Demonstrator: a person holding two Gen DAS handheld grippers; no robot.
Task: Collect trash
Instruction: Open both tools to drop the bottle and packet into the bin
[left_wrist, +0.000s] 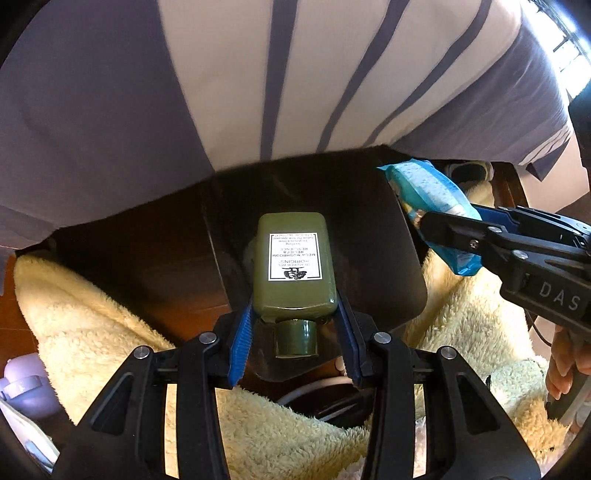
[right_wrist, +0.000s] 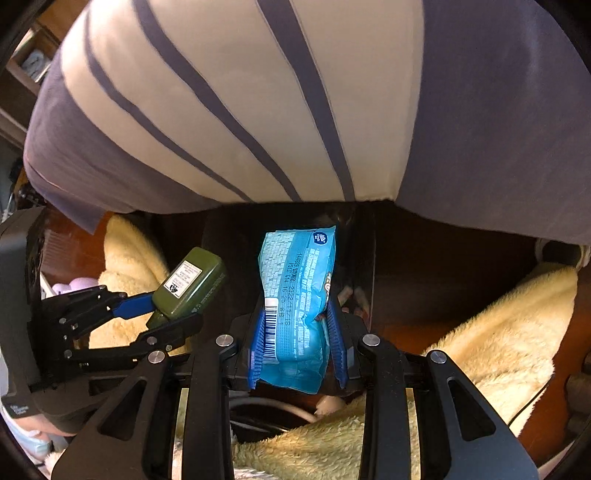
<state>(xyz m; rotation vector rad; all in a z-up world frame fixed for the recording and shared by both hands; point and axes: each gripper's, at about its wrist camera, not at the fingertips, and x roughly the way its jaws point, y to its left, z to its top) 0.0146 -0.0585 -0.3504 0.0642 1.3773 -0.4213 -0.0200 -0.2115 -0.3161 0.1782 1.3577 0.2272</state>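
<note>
Left wrist view: the left gripper (left_wrist: 295, 325), pointing steeply down, clamps the flat olive-green plastic bottle (left_wrist: 295, 266) above a dark bin (left_wrist: 388, 266).

Right wrist view: the right gripper (right_wrist: 299, 343), pointing likewise, clamps the crinkled blue plastic snack wrapper (right_wrist: 295, 295).

The person's striped shirt (left_wrist: 295, 74) and cream fleece blanket (left_wrist: 92, 332) crowd the dark gap.

Your two wrist cameras both look steeply down, close in.
Each faces along its own fingers toward your striped shirt (left_wrist: 295, 74) and sees the other gripper, the dark bin (left_wrist: 369, 229) and the cream blanket (right_wrist: 498, 332).
</note>
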